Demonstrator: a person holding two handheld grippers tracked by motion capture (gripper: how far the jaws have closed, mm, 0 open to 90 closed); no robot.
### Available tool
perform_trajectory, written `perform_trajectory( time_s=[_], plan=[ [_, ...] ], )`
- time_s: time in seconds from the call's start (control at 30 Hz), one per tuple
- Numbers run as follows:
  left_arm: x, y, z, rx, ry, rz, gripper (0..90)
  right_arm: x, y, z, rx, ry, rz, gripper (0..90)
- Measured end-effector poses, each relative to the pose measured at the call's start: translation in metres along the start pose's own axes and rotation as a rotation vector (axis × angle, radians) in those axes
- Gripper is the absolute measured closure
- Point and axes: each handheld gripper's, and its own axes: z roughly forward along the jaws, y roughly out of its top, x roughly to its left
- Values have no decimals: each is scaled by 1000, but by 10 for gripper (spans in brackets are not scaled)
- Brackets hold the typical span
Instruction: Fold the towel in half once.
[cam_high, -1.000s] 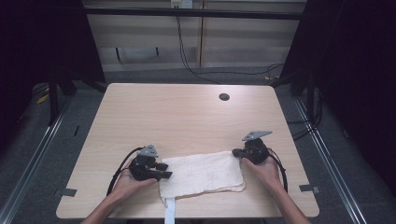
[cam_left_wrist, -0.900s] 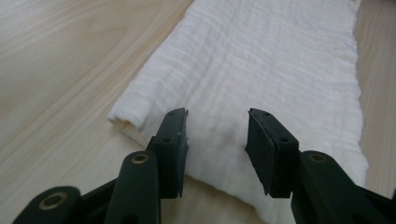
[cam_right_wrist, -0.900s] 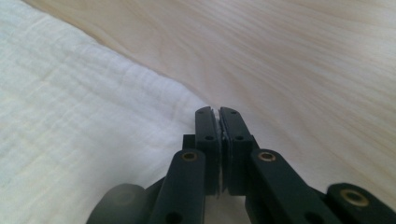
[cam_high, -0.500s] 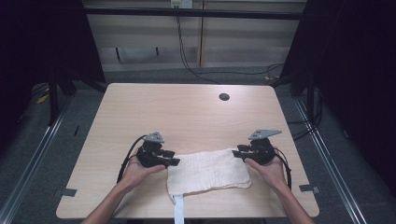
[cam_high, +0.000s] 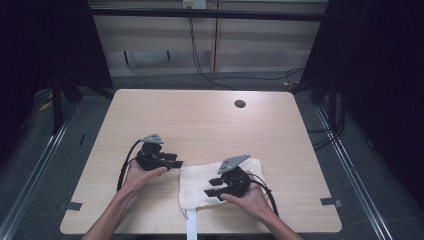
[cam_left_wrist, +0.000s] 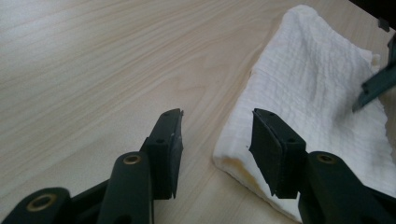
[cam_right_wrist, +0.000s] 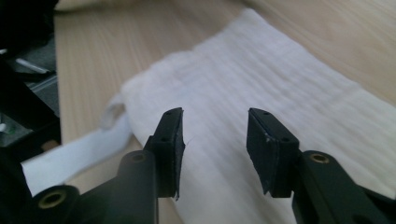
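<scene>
Cloth (cam_high: 205, 186) lies folded at the near edge of the table (cam_high: 200, 125). Left hand-held gripper (cam_high: 174, 161), just left of it, and right hand-held gripper (cam_high: 214, 187), above it, have just been opening; nothing is gripped, likely repositioning for another fold.

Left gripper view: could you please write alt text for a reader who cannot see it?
The left gripper holds its two black jaws open above a light wooden table, with nothing between them. A folded white cloth lies to the right, its near corner beside the right jaw.
</scene>
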Motion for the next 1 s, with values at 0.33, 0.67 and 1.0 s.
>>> perform_trajectory(
  time_s=[0.33,0.67,1.0],
  plan=[
    [3,-6,0,24,29,-3,491,32,23,53,66,65,-107,454],
    [4,-8,0,41,27,8,494,42,18,65,87,3,-195,403],
    [4,-8,-2,26,29,4,490,35,14,61,55,-37,-204,678]
  ],
)
